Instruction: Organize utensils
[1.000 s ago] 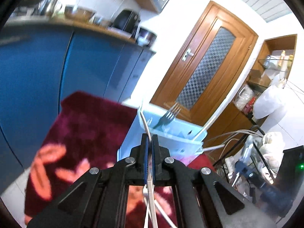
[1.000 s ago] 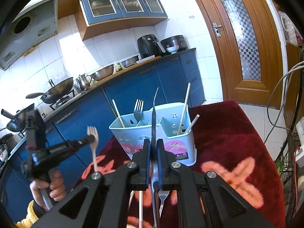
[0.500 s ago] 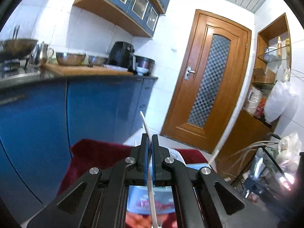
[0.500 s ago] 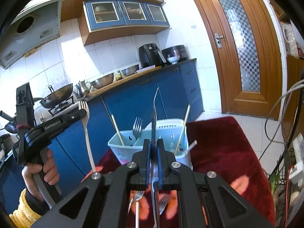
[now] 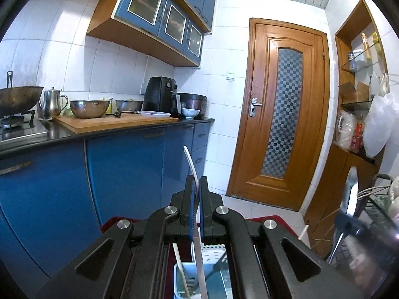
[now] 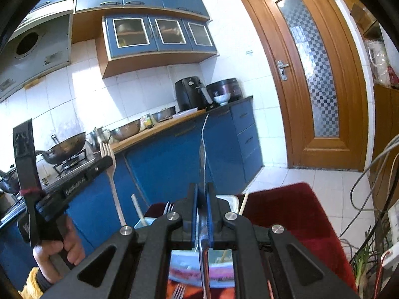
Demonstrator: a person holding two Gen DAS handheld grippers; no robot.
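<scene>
My left gripper (image 5: pixel 196 186) is shut on a white plastic fork (image 5: pixel 190 164), which shows edge-on and stands up past the fingertips. In the right wrist view, that left gripper (image 6: pixel 109 161) hangs at the left with the white fork (image 6: pixel 112 182) upright, tines up. My right gripper (image 6: pixel 202 191) is shut on a thin metal utensil (image 6: pixel 204 144), also edge-on and upright. The pale blue utensil caddy (image 5: pixel 214 256) sits low beneath both grippers. It holds a metal fork (image 6: pixel 169 206), a white stick (image 6: pixel 138 209) and a chopstick (image 6: pixel 243 203).
A dark red patterned cloth (image 6: pixel 286 211) covers the table under the caddy, and another fork (image 6: pixel 178 291) lies on it near me. Blue kitchen cabinets (image 5: pixel 124 174) and a wooden door (image 5: pixel 286 124) stand behind. Cables (image 6: pixel 374 174) hang at the right.
Both grippers have risen with their utensils still clamped. The left one rolled level and now faces the counter and door. The caddy has dropped to the bottom of both views.
</scene>
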